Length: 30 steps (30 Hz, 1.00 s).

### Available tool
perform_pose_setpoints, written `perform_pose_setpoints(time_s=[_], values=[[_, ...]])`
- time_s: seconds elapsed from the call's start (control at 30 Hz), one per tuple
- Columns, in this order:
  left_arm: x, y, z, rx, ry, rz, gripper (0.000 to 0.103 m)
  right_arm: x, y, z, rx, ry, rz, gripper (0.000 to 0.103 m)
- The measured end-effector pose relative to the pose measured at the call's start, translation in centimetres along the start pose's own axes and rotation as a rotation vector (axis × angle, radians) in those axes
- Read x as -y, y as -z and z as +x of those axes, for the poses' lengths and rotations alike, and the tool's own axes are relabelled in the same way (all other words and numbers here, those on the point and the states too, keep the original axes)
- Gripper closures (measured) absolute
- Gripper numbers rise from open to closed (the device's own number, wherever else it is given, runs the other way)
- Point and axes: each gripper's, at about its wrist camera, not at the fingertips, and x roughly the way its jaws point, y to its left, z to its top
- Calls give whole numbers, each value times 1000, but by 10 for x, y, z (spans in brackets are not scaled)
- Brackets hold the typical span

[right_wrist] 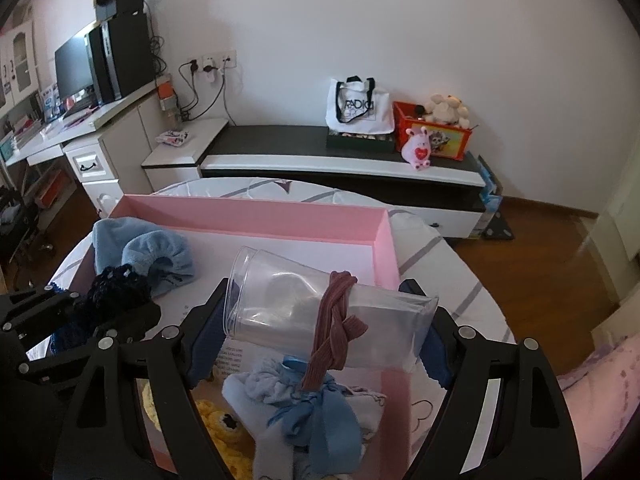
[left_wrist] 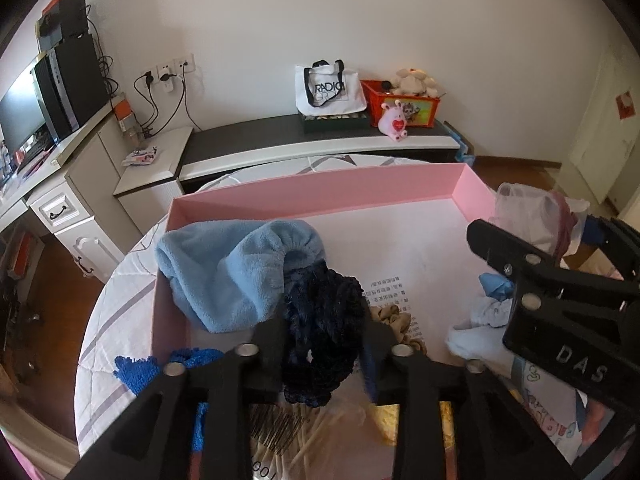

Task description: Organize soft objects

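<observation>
A dark navy crocheted headband [left_wrist: 320, 336] is pinched between the fingers of the left gripper [left_wrist: 324, 344] and held over the shallow pink cardboard box [left_wrist: 320, 194], probably for placing beside the light blue fleece cap [left_wrist: 232, 272] already lying in the box's left corner. A clear plastic cup [right_wrist: 320, 312], ringed by a mauve braided headband [right_wrist: 332, 320], is clamped sideways by the right gripper [right_wrist: 320, 332] above the box, seemingly so the band can be freed.

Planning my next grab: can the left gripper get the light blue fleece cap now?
Probably not yet: the left gripper is shut on the dark knit scrunchie. The fleece cap lies close ahead-left, unobstructed.
</observation>
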Motion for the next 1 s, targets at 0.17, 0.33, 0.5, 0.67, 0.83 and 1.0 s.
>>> perform_pose_setpoints(time_s=[0.17,0.33,0.5,0.67,0.83,1.0], values=[[0,3,-12,49,-25,-5,27,1,-1,-12,49,66,1,3],[-1,9,-23,86,-66,-21,16,8,-4,-19,64,83,12,1],[-2,14,-24,78,-77,-43,15,11,-3,-19,54,87,16,1],[1,17,-25,70,-81,-51,15,12,-2,-18,51,91,18,1],[2,15,-28,68,-87,-55,14,12,0,-19,47,94,17,1],[-2,13,-32,71,-99,-57,14,10,2,-20,44,94,10,1]])
